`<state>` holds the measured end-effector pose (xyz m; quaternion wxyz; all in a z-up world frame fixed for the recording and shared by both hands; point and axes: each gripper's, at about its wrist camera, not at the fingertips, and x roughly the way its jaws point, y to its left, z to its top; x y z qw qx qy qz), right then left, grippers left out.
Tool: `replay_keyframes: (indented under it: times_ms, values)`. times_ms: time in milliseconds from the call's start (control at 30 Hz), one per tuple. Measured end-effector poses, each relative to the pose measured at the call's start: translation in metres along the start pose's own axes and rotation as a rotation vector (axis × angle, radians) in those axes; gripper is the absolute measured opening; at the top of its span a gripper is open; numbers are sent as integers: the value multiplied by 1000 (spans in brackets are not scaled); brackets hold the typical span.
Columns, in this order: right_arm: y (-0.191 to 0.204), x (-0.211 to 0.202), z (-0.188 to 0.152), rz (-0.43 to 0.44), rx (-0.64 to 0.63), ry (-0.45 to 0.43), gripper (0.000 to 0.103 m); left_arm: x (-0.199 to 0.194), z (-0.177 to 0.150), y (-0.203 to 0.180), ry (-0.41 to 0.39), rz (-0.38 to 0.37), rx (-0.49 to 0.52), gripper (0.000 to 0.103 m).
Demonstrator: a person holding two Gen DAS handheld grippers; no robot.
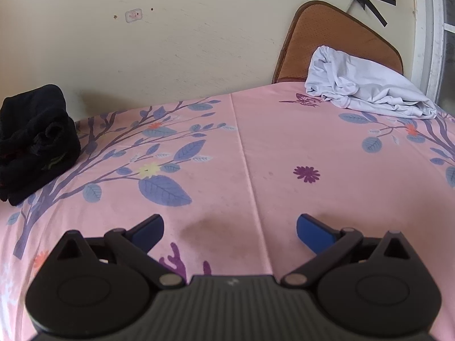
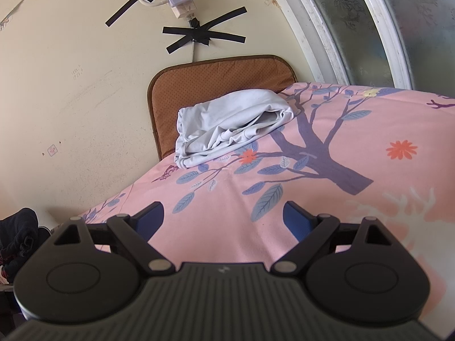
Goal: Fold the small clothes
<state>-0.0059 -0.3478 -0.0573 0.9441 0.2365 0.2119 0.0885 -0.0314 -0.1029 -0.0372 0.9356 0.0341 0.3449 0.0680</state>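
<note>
The pale garment (image 2: 227, 125) lies bunched in a loose, rumpled heap at the far edge of the pink floral tablecloth (image 2: 327, 227), its back resting against the brown chair back (image 2: 216, 76) that rises behind the table. Nothing holds it, and it shows no tidy fold, so the step in hand looks like the reach to pick up the next piece. The right gripper (image 2: 224, 221) hovers over the cloth on the near side of the garment with its blue pads (image 2: 150, 221) spread wide and nothing between them. The left gripper (image 1: 229, 231) is likewise spread and empty, well apart from the garment and to its left. A black pile of clothes (image 1: 35, 139) sits far to the left of the garment, beside the wall; whether it is folded I cannot tell. The next move probably calls for bringing the garment toward the bare middle of the cloth and spreading it flat, pinching an edge rather than the bulk.
</note>
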Motion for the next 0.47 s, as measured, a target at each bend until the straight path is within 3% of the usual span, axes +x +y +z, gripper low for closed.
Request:
replay_keyframes:
  times_ms: [467]
  values:
    - [0, 0, 0, 0, 0, 0, 93, -2, -1, -4, -4, -59, 21, 103]
